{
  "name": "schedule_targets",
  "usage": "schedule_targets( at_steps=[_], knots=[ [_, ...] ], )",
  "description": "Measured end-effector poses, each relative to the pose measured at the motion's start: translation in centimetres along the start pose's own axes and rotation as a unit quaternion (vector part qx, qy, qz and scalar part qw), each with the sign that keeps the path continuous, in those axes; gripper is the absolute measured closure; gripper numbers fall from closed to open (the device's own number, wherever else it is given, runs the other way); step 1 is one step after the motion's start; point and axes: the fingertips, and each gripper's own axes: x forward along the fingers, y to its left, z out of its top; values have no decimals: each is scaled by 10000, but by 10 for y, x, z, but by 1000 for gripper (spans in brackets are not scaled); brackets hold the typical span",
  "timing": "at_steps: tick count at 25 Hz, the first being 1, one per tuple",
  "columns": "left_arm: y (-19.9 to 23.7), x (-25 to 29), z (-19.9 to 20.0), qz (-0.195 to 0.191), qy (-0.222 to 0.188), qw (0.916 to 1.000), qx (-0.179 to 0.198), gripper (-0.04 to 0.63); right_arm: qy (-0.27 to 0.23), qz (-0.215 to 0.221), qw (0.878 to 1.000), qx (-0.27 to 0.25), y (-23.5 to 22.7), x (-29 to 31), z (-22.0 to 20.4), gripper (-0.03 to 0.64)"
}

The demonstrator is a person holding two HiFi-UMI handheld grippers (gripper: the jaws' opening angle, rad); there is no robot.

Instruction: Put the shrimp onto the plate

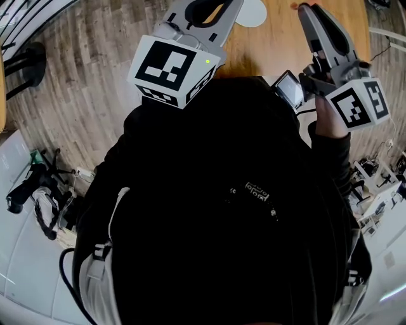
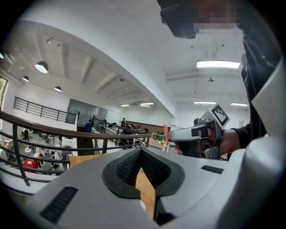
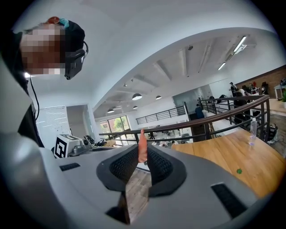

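Note:
Both grippers are held up in the air in front of the person's chest. My right gripper (image 3: pixel 142 155) is shut on an orange shrimp (image 3: pixel 142 145) that stands upright between its pads. From the left gripper view the same shrimp (image 2: pixel 166 133) sticks out of the right gripper's tip. In the head view the right gripper (image 1: pixel 307 9) points away, over the wooden table. A white plate (image 1: pixel 251 11) lies on that table at the top edge, between the two grippers. My left gripper (image 2: pixel 141 151) has its jaws meeting at the tips, with nothing in them.
The wooden table (image 1: pixel 279 38) lies ahead; a clear bottle (image 3: pixel 253 129) and a small green speck (image 3: pixel 239 171) sit on it. A dark railing (image 2: pixel 53 132) runs behind. Cables and gear lie on the floor at left (image 1: pixel 38 190) and right (image 1: pixel 374 184).

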Motion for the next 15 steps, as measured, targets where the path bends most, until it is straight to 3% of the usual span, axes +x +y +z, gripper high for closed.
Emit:
schedule_targets(
  at_steps=[9,15],
  knots=[
    [-3,8,7,115,7,9999,-61,601,108,231,9996,94,-8,6,3,545],
    [-4,13,-8,64,152,9998,-149,601,262,278,9992,86,-13,13,0,545]
  ],
)
